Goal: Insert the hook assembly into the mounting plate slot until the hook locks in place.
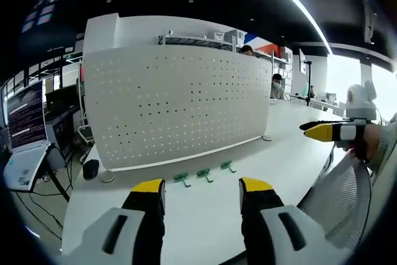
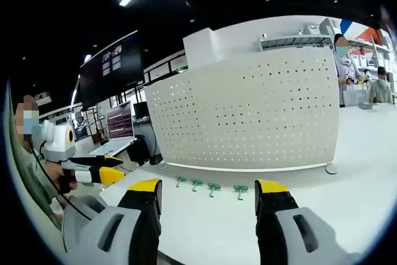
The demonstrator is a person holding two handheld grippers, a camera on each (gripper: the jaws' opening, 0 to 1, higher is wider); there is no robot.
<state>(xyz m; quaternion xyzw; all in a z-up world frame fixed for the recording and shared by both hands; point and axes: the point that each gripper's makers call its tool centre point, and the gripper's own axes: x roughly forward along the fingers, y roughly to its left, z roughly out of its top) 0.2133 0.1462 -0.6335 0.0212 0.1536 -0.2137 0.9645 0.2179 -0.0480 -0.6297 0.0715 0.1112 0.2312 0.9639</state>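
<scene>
A dark ceiling spans the room, crossed by a long strip light (image 1: 291, 1) running toward 2 o'clock in the left gripper view. The white table (image 1: 291, 147) stretches back toward white shelving (image 2: 298, 38) at 1 o'clock in the right gripper view. An open laptop (image 1: 25, 131) sits at 9 o'clock in the left gripper view — its screen lit with lines of text. A large dark wall screen (image 2: 111, 66) hangs at 10 o'clock in the right gripper view. A grey mesh chair back (image 1: 341, 197) stands at 4 o'clock beside the table.
</scene>
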